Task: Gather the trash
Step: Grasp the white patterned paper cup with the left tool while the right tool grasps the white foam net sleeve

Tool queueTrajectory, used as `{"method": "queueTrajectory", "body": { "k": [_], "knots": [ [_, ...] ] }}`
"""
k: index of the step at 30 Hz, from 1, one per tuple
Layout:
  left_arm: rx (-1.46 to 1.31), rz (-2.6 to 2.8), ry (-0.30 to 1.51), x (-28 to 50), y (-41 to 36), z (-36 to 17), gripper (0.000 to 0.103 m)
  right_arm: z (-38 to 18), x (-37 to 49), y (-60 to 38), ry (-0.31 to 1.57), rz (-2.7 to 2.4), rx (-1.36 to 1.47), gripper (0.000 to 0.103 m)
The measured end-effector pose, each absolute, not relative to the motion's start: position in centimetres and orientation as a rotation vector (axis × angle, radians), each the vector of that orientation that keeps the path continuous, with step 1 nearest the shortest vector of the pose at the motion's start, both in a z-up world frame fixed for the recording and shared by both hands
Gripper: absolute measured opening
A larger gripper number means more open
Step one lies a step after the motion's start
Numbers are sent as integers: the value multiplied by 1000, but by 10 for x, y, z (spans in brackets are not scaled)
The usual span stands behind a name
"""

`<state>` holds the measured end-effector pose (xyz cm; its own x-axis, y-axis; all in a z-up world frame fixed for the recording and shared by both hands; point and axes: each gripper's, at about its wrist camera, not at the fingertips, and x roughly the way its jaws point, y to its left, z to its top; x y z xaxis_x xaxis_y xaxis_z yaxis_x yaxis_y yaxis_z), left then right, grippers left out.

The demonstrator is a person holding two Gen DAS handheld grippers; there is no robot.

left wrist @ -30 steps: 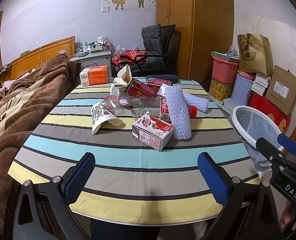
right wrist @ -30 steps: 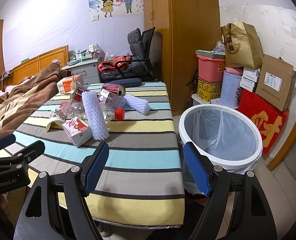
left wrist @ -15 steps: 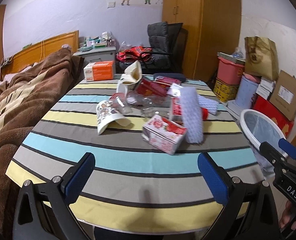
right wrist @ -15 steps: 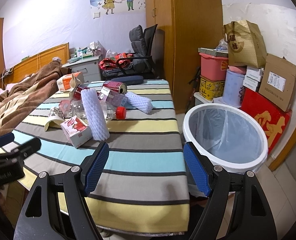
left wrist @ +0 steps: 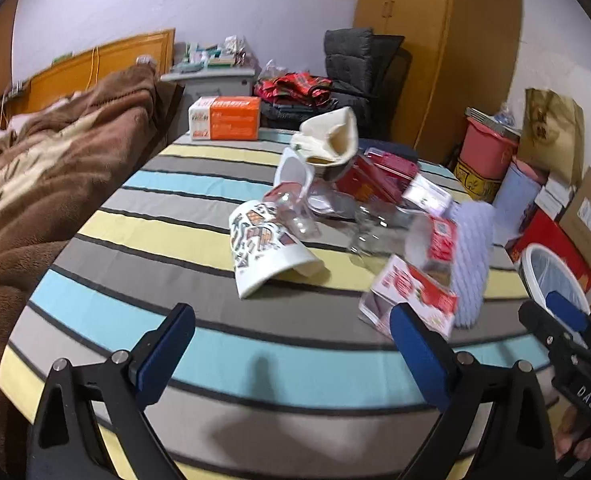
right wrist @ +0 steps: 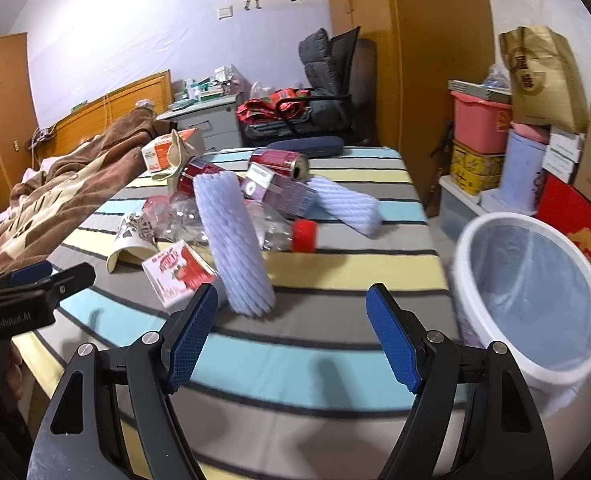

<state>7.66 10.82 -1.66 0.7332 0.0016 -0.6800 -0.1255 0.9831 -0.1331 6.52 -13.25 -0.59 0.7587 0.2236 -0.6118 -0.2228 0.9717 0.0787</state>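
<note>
My left claw (left wrist: 291, 344) is wide apart and holds nothing. It hangs over the near edge of the striped bench (left wrist: 255, 364). Straight ahead of it lies a squashed paper cup (left wrist: 265, 248). A red strawberry carton (left wrist: 409, 296) sits just past its right finger. My right claw (right wrist: 293, 336) is wide apart too, with nothing in it. A long white foam sleeve (right wrist: 233, 240) lies just ahead of it, leaning over the pile of trash. A clear bottle with a red cap (right wrist: 305, 235) is farther ahead. The white bin (right wrist: 535, 296) stands to the right of my right claw, beside the bench.
</note>
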Motion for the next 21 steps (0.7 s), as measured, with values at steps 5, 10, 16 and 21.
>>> {"method": "queueTrajectory", "body": {
  "k": [5, 10, 16, 21],
  "knots": [
    [-187, 97, 762, 100, 123, -18, 98, -8, 80, -121, 685, 286, 18, 74],
    [-214, 94, 787, 127, 131, -24, 97, -14, 92, -115, 711, 307, 12, 70],
    [-232, 121, 856, 155, 136, -42, 97, -17, 101, -115, 746, 318, 10, 58],
    [-219, 120, 884, 166, 133, -50, 87, -16, 104, -113, 752, 332, 12, 45]
  ]
}}
